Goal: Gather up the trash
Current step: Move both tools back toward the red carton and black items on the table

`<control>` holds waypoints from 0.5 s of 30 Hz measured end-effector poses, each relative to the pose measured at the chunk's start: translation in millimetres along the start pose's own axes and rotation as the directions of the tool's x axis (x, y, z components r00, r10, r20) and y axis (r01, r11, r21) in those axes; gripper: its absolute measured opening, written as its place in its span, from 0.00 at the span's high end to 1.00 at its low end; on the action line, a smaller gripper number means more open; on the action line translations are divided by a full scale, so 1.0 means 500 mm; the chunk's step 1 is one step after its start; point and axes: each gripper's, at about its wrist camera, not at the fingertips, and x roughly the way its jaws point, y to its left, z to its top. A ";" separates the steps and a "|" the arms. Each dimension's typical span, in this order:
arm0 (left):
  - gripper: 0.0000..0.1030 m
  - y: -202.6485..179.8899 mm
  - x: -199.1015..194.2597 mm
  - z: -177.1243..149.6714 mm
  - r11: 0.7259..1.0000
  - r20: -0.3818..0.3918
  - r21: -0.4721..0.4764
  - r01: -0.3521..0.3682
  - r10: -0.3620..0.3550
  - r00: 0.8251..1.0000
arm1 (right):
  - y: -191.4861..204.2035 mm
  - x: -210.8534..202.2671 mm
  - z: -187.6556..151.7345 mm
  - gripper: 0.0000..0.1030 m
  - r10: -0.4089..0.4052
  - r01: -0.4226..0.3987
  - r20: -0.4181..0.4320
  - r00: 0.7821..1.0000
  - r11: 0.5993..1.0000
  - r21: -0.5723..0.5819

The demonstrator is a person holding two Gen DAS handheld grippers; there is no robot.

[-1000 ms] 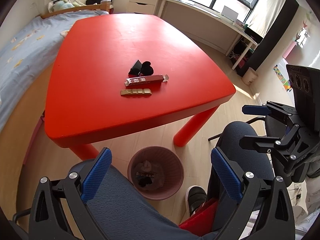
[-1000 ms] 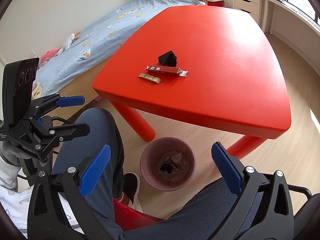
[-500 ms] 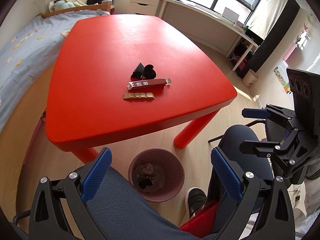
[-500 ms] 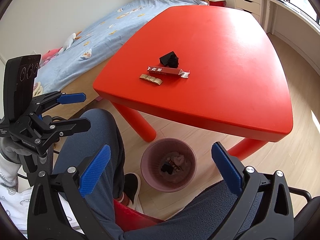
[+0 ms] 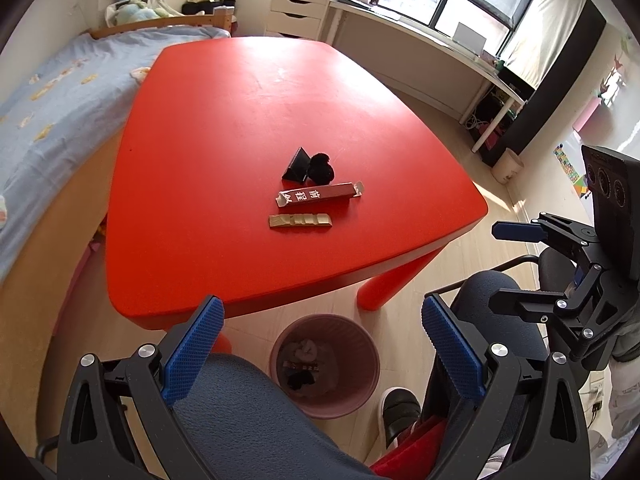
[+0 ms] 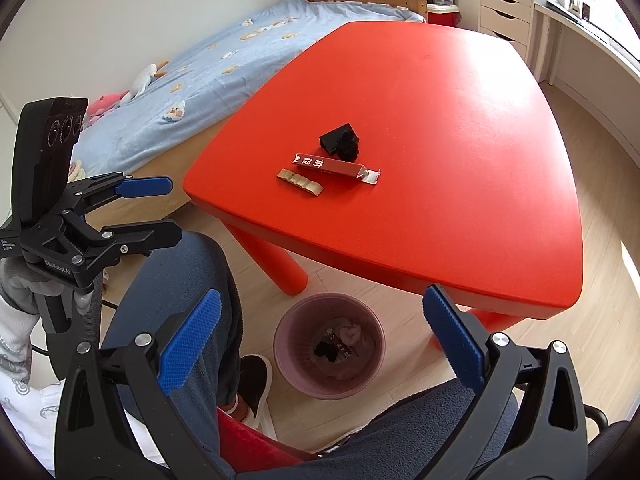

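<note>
Both the left gripper (image 5: 318, 344) and right gripper (image 6: 320, 338) are held spread and empty; a reach to the wrapper (image 5: 319, 195) on the worktop (image 5: 200, 160) is judged next, then the bin (image 5: 325, 364).

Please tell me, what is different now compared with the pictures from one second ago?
Both grippers have come slightly nearer to the red table; nothing was grasped or released. The left gripper and right gripper remain open and empty. The red box, gold wrapper and black pieces lie where they were, and the bin stays below the table edge.
</note>
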 end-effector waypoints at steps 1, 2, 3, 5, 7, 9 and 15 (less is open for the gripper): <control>0.07 0.003 0.001 0.006 1.000 0.003 0.000 -0.002 0.002 1.000 | -0.002 0.000 0.006 0.04 0.001 -0.001 0.003 1.000 1.000 -0.003; 0.07 0.007 0.002 0.012 1.000 0.005 0.001 -0.004 0.004 1.000 | -0.002 0.002 0.014 0.04 0.003 -0.003 0.006 1.000 1.000 -0.005; 0.07 0.010 0.003 0.019 1.000 0.008 0.002 -0.007 0.007 1.000 | -0.003 0.003 0.020 0.04 0.004 -0.004 0.009 1.000 1.000 -0.008; 0.07 0.016 0.006 0.032 1.000 0.013 0.005 -0.010 0.010 1.000 | -0.007 0.007 0.036 0.04 0.003 -0.002 0.012 1.000 1.000 -0.016; 0.07 0.022 0.009 0.045 1.000 0.019 0.007 -0.011 0.011 1.000 | -0.011 0.010 0.050 0.04 0.004 -0.003 0.018 1.000 1.000 -0.025; 0.07 0.027 0.013 0.057 1.000 0.022 0.011 -0.018 0.018 1.000 | -0.015 0.015 0.065 0.04 0.004 -0.003 0.023 1.000 0.999 -0.032; 0.07 0.037 0.032 0.084 0.999 0.017 0.026 -0.028 0.028 0.999 | -0.030 0.035 0.110 0.04 0.012 -0.010 0.030 0.999 0.999 -0.048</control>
